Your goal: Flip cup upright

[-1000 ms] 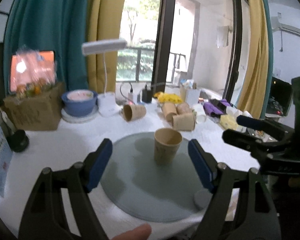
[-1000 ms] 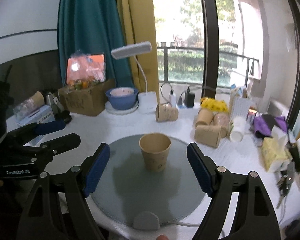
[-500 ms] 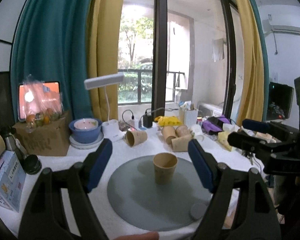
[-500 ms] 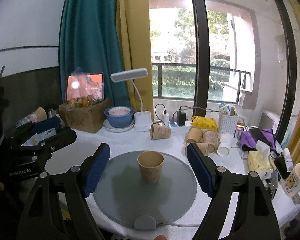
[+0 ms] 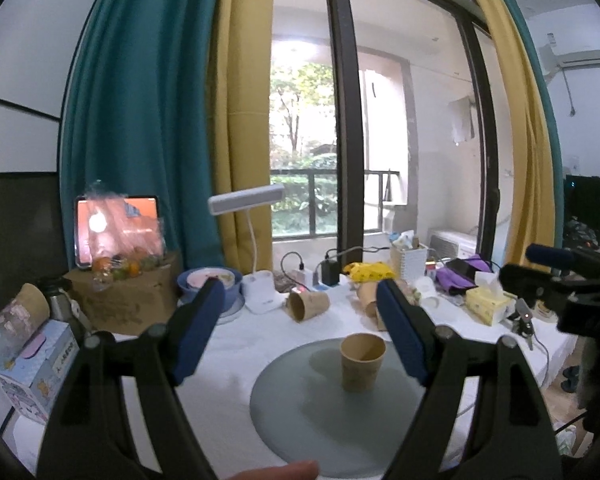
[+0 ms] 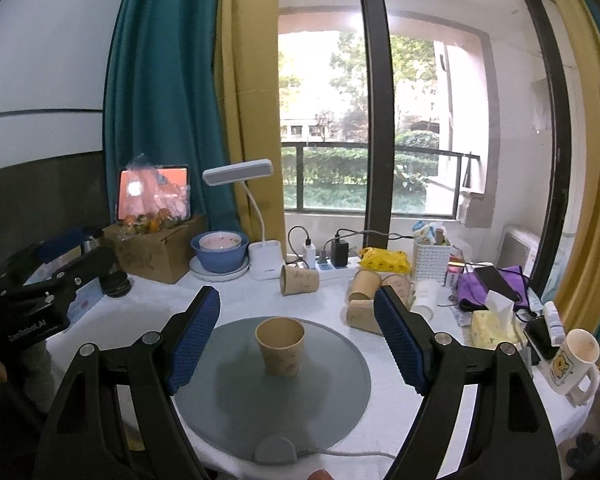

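A brown paper cup (image 5: 362,361) stands upright, mouth up, on a round grey mat (image 5: 300,408); it also shows in the right wrist view (image 6: 280,346) on the mat (image 6: 228,392). My left gripper (image 5: 300,332) is open and empty, pulled back and above the table, with the cup to the right of its centre. My right gripper (image 6: 298,334) is open and empty, back from the cup, which sits between its blue pads. Each gripper shows at the edge of the other's view.
Several paper cups lie on their sides behind the mat (image 6: 300,279) (image 6: 364,300). A blue bowl (image 6: 219,251), a white desk lamp (image 6: 265,258), a cardboard box (image 6: 156,246), a tissue pack (image 6: 494,322) and a mug (image 6: 574,360) crowd the white table.
Both grippers have drawn back and risen away from the cup, so the cup looks smaller and more of the window shows. The cup has stayed upright on the mat.
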Available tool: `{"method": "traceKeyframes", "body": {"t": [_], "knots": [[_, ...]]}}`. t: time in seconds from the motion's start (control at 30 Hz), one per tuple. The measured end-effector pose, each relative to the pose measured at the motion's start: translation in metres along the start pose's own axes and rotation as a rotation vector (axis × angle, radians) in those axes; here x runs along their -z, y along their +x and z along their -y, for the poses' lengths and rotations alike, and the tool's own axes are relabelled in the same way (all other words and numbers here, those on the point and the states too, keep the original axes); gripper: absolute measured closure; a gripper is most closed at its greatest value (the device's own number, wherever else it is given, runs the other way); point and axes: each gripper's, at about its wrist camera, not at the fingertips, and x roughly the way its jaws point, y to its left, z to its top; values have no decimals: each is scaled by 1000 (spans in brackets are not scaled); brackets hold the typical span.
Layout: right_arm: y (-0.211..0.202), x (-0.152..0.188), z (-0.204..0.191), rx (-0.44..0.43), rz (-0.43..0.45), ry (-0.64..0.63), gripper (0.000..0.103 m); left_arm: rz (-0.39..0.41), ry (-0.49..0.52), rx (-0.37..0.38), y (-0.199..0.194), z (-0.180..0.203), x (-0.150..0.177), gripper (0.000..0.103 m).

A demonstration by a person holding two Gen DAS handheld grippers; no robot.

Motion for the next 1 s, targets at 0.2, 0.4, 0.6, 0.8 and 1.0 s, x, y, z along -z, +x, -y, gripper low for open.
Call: {"method": "traceKeyframes", "body": {"t": [0.2, 0.4, 0.6, 0.8, 1.0], "knots": [[-3, -1, 0, 8, 14, 6, 21, -17, -13, 20, 1, 1, 2, 24], [-7, -3, -1, 2, 37, 6, 21, -21, -33, 50, -4, -1, 1, 24], [-8, -4, -2, 5, 47, 11, 21, -20, -43, 34, -3, -2, 0, 24], [-7, -4, -2, 6, 49, 17, 21, -23, -30, 49, -4, 1, 1, 24], [-7, -5, -2, 9, 53, 18, 21, -13, -44, 74, -7, -1, 0, 24]]}}
